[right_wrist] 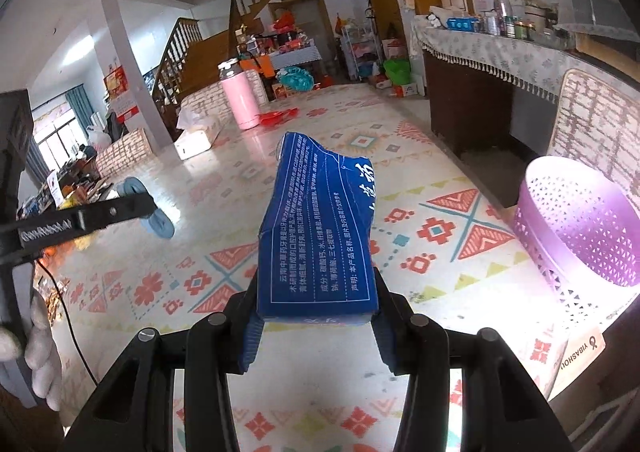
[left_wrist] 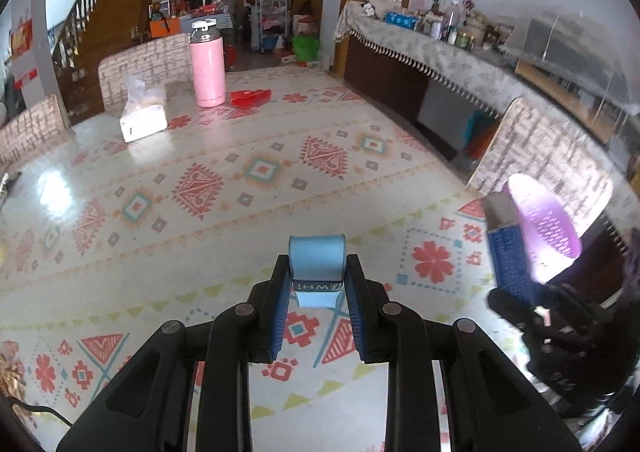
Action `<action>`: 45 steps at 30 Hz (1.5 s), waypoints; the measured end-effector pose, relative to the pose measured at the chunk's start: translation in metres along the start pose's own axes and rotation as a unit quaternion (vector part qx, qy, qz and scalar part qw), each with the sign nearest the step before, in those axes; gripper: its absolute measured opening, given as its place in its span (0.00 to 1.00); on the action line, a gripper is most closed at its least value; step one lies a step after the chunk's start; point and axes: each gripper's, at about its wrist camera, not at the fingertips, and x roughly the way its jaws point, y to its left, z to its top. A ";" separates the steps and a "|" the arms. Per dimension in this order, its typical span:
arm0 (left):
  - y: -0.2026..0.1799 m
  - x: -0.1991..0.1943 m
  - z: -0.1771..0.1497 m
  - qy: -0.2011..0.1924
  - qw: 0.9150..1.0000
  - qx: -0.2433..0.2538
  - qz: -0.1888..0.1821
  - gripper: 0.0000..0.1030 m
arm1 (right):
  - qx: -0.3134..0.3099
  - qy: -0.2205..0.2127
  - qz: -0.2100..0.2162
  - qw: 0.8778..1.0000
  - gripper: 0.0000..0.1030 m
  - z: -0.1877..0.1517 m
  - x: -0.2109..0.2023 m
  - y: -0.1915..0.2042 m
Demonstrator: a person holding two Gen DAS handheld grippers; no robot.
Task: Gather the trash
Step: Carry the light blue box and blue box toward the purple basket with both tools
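My left gripper [left_wrist: 318, 284] is shut on a light blue flattened tube [left_wrist: 317, 268] and holds it above the patterned table [left_wrist: 224, 188]. The tube also shows in the right wrist view [right_wrist: 154, 212], at the left. My right gripper [right_wrist: 316, 300] is shut on a dented dark blue carton [right_wrist: 320, 228] with white print, held above the table. The carton shows blurred at the right in the left wrist view [left_wrist: 508, 256]. A purple perforated basket [right_wrist: 580, 220] stands at the table's right edge, to the right of the carton. It is partly hidden behind the carton in the left wrist view [left_wrist: 548, 224].
A pink thermos [left_wrist: 207, 64], a white tissue box [left_wrist: 143, 112] and a red wrapper [left_wrist: 250, 97] sit at the table's far end. Chairs [left_wrist: 540, 156] with patterned covers stand around the table. A cluttered sideboard [left_wrist: 440, 48] runs along the right wall.
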 end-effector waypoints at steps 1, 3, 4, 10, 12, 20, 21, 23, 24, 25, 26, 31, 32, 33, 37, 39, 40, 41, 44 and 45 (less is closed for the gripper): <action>-0.002 0.002 0.000 0.001 1.000 0.004 0.010 0.25 | 0.002 0.000 0.000 1.000 0.50 0.000 0.000 -0.002; -0.007 0.006 -0.001 -0.002 0.999 0.015 0.036 0.25 | 0.005 0.001 0.001 1.000 0.50 -0.001 0.001 -0.006; -0.008 0.007 -0.001 -0.002 0.999 0.018 0.042 0.25 | 0.007 0.002 0.001 1.000 0.50 -0.001 0.001 -0.008; -0.017 0.020 0.001 0.010 0.999 0.028 0.045 0.25 | 0.016 0.009 0.005 1.000 0.50 -0.003 0.006 -0.019; -0.015 0.026 0.003 0.016 0.999 0.023 0.041 0.25 | 0.017 0.010 0.006 1.000 0.50 -0.003 0.007 -0.023; 0.044 0.050 0.011 0.042 0.996 -0.078 -0.006 0.67 | 0.031 0.008 0.007 0.999 0.50 -0.005 0.002 -0.042; 0.051 0.053 0.011 0.046 0.995 -0.089 -0.011 0.67 | 0.032 0.009 0.008 0.999 0.50 -0.005 0.002 -0.044; 0.059 0.061 0.010 0.061 0.993 -0.103 -0.015 0.67 | 0.036 0.013 0.011 0.999 0.50 -0.007 0.005 -0.047; 0.058 0.065 0.009 0.068 0.992 -0.105 -0.018 0.67 | 0.037 0.014 0.012 0.999 0.50 -0.008 0.006 -0.047; 0.054 0.069 0.008 0.072 0.992 -0.099 -0.019 0.67 | 0.038 0.016 0.014 0.999 0.50 -0.008 0.007 -0.047; 0.048 0.072 0.008 0.076 0.993 -0.090 -0.019 0.67 | 0.039 0.018 0.016 0.999 0.50 -0.009 0.008 -0.048; 0.007 0.095 0.007 0.087 0.996 -0.012 0.007 0.67 | 0.039 0.018 0.018 0.999 0.50 -0.011 0.005 -0.050; 0.001 0.100 0.008 0.087 0.996 -0.001 0.018 0.67 | 0.040 0.016 0.018 0.999 0.50 -0.011 0.003 -0.051; -0.003 0.106 0.009 0.087 0.996 0.008 0.029 0.67 | 0.041 0.015 0.018 0.999 0.50 -0.011 0.002 -0.052; -0.001 0.123 0.011 0.100 0.994 0.004 0.037 0.35 | 0.042 0.012 0.018 0.999 0.50 -0.012 -0.005 -0.057; 0.003 0.125 0.011 0.100 0.994 -0.009 0.036 0.25 | 0.042 0.011 0.017 0.999 0.50 -0.012 -0.006 -0.058; 0.005 0.123 0.011 0.100 0.994 -0.014 0.034 0.25 | 0.043 0.011 0.017 0.999 0.50 -0.012 -0.007 -0.059; 0.006 0.118 0.011 0.096 0.995 -0.020 0.030 0.25 | 0.044 0.011 0.017 0.999 0.50 -0.012 -0.007 -0.060; 0.006 0.105 0.012 0.080 0.996 -0.026 0.030 0.25 | 0.044 0.015 0.018 0.999 0.50 -0.013 -0.002 -0.062; 0.006 0.102 0.013 0.076 0.996 -0.027 0.029 0.25 | 0.043 0.017 0.018 0.999 0.50 -0.014 -0.001 -0.062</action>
